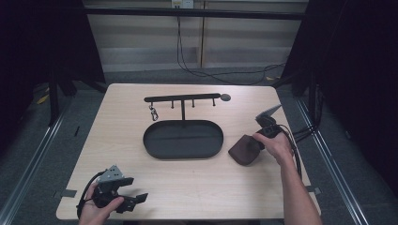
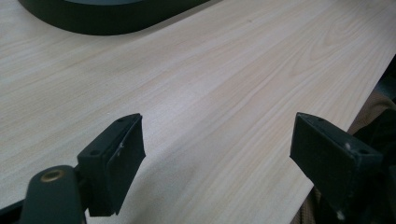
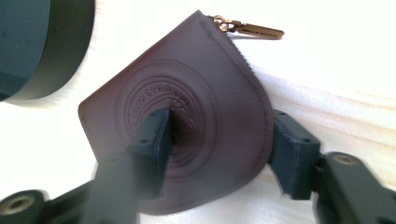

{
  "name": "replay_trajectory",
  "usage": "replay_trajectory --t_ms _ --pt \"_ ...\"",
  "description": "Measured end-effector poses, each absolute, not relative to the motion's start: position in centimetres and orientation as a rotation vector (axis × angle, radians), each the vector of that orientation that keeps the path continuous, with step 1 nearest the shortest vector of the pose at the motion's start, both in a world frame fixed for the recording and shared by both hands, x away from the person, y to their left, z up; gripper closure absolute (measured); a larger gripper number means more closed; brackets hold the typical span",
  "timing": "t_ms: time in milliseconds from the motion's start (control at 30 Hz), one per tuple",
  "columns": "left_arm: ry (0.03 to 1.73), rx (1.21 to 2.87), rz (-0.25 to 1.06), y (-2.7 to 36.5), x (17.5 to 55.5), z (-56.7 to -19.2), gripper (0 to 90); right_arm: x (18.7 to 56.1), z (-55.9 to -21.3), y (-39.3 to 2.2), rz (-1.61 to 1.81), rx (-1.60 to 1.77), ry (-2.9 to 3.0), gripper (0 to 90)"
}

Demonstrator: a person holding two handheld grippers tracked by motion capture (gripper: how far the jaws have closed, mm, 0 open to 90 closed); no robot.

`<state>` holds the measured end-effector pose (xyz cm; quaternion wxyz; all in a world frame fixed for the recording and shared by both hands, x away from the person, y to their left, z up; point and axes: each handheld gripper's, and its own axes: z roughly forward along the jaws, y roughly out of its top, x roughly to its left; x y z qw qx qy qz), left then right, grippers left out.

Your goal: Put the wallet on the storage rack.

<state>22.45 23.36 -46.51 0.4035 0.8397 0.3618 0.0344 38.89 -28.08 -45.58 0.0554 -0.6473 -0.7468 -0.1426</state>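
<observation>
A dark maroon leather pouch (image 1: 243, 150) lies on the table just right of the black oval tray (image 1: 151, 140). In the right gripper view the pouch (image 3: 210, 79) shows an embossed round seal and a brass zipper pull (image 3: 256, 30). My right gripper (image 1: 257, 142) comes at it from the right. Its jaws (image 3: 219, 140) are closed on the pouch, one pad pressed into the embossed face and the other against the stitched edge. My left gripper (image 1: 136, 190) rests in the hand at the table's front left. It stands open (image 2: 217, 149) over bare wood, holding nothing.
A black stand with a hook bar (image 1: 183, 98) rises from the tray's back, and a metal clasp (image 1: 153, 113) hangs from its left hook. The tray's rim also appears in the left gripper view (image 2: 107, 21) and the right gripper view (image 3: 44, 51). Cables trail behind the table.
</observation>
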Motion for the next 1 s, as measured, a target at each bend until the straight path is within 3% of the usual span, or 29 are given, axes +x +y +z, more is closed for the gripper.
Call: replay_trajectory --t_ms 433,1000 --pt "0.909 2.109 0.088 23.6 22.4 -46.4 17.6 38.4 -41.9 -27.0 -0.481 -1.963 -2.357 72.1" --pt "0.912 2.097 0.099 23.8 22.5 -46.3 17.6 38.0 -38.4 -24.8 -0.404 -1.922 -2.479 78.1"
